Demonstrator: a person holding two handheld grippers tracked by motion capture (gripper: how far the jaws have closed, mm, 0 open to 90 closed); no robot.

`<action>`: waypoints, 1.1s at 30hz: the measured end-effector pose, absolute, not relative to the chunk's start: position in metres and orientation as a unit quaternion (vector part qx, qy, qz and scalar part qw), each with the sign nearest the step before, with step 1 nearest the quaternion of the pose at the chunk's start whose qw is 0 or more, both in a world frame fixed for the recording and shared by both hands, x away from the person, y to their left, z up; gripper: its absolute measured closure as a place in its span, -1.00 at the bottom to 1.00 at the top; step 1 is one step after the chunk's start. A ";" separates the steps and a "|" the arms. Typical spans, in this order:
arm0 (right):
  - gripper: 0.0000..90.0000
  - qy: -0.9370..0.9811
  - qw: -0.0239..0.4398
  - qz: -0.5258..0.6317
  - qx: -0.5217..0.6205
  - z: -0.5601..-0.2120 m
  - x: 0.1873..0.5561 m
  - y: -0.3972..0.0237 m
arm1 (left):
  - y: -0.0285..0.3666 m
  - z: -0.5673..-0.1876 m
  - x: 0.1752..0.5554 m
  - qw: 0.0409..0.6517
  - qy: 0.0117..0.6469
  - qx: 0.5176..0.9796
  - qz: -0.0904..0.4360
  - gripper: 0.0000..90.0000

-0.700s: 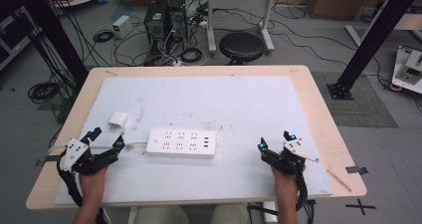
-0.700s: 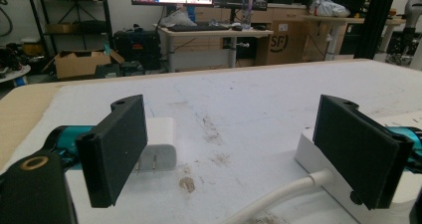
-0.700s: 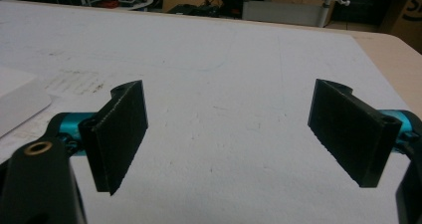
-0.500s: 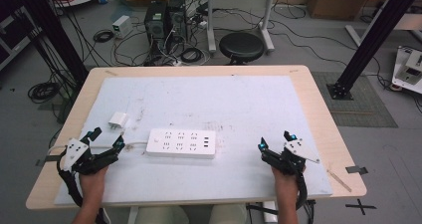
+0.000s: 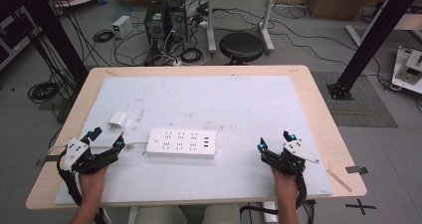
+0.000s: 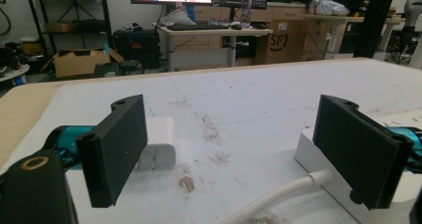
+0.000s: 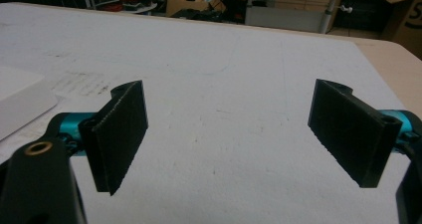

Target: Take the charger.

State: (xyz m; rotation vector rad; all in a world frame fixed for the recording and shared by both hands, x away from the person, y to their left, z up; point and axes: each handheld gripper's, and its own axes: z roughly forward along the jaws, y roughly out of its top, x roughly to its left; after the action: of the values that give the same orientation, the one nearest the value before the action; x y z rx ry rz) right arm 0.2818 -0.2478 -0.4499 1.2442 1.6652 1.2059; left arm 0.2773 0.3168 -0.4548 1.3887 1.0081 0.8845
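A white power strip (image 5: 181, 143) lies flat near the middle of the white mat (image 5: 214, 99), its cable (image 5: 133, 146) running off to the left. A small white plug adapter (image 5: 118, 119) rests on the mat beyond its left end. My left gripper (image 5: 106, 140) sits open at the front left, jaws wide apart, with nothing between them. In the left gripper view the adapter (image 6: 158, 149) shows behind the left jaw and the strip's end (image 6: 318, 157) with its cable (image 6: 278, 194) by the right jaw. My right gripper (image 5: 274, 141) rests open at the front right over bare mat (image 7: 224, 109).
The mat covers most of a wooden table (image 5: 318, 104). Beyond the far edge stand a black stool (image 5: 241, 46), computer towers (image 5: 161, 20) and tangled floor cables. A black frame post (image 5: 370, 40) rises at the right. The strip's corner (image 7: 20, 102) shows at the left of the right gripper view.
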 end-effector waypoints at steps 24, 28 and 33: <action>-0.64 0.652 0.344 0.476 0.480 -0.450 0.283 -0.250 | 0.334 -0.362 0.334 0.537 0.467 0.633 0.302 -0.69; -0.64 0.652 0.344 0.475 0.480 -0.450 0.283 -0.250 | 0.336 -0.357 0.346 0.523 0.471 0.645 0.297 -0.69; -0.64 0.653 0.344 0.474 0.480 -0.450 0.284 -0.250 | 0.336 -0.361 0.360 0.507 0.475 0.660 0.288 -0.69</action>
State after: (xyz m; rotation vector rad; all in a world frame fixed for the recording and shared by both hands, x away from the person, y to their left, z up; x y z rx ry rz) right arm 0.2836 -0.2501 -0.4497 1.2464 1.6978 1.2315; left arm 0.3604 0.3361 -0.3614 1.5908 1.1453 0.6934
